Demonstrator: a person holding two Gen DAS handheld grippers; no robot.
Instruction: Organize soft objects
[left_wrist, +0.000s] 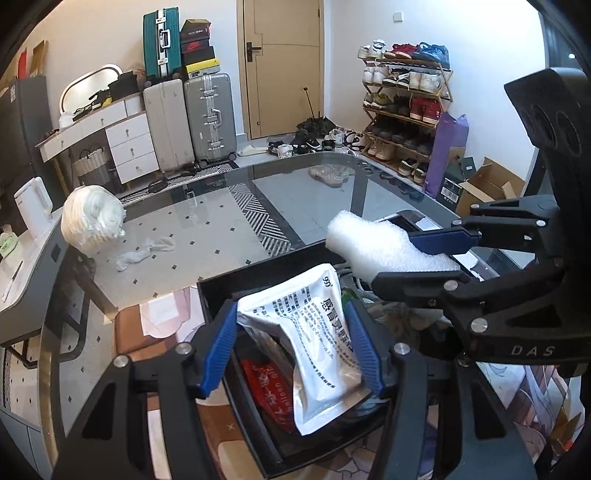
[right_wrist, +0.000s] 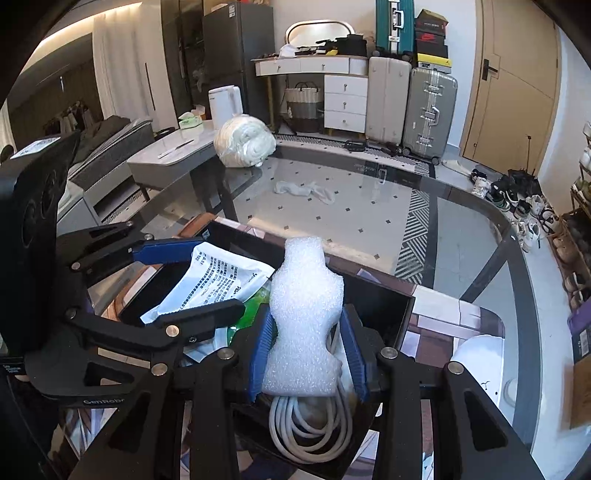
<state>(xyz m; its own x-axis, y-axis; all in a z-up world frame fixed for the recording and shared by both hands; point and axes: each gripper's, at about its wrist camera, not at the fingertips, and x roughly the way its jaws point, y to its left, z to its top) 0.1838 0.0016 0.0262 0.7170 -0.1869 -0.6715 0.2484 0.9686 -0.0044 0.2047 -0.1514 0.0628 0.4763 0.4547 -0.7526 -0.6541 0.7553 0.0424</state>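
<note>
1. White foam piece (right_wrist: 303, 314) clamped between blue pads (right_wrist: 261, 347) of right gripper (right_wrist: 308, 354); jaws narrow, foam visibly pinched at the waist. Held above the black box (right_wrist: 399, 314), over the coiled white cable (right_wrist: 306, 432) lying inside.
2. Silver printed pouch (left_wrist: 310, 343) clamped in left gripper (left_wrist: 291, 354); jaws at medium width, pads pressing both long edges, pouch slightly bowed. Held over the same box, above a red packet (left_wrist: 269, 384) on the box floor.
3. Box sits at the near edge of the glass table (left_wrist: 207, 229), on a printed mat (left_wrist: 162, 314). Still out on the glass: white sock (left_wrist: 144, 251) towards the middle, bagged white bundle (left_wrist: 92, 218) at the far left corner.
4. Step in hand, judged: lowering both items into the box and letting go.
5. Advice for the foam: lower until the underside rests on the cable coil before opening; released from height, foam that light likely bounces or tips over the wall.
6. Advice for the pouch: tilt flat and lay against the left inner wall, clear of the foam, so neither item props up the other.
7. Release one at a time; grippers close together over the box, finger linkages near touching. Withdraw straight upward to avoid dragging contents.
8. Risk: pouch slick, may slide onto the cable side; foam may cling to ribbed pads on opening. Open fully, then pause before lifting.
9. Remaining, judged: sock and bundle not yet collected.
</note>
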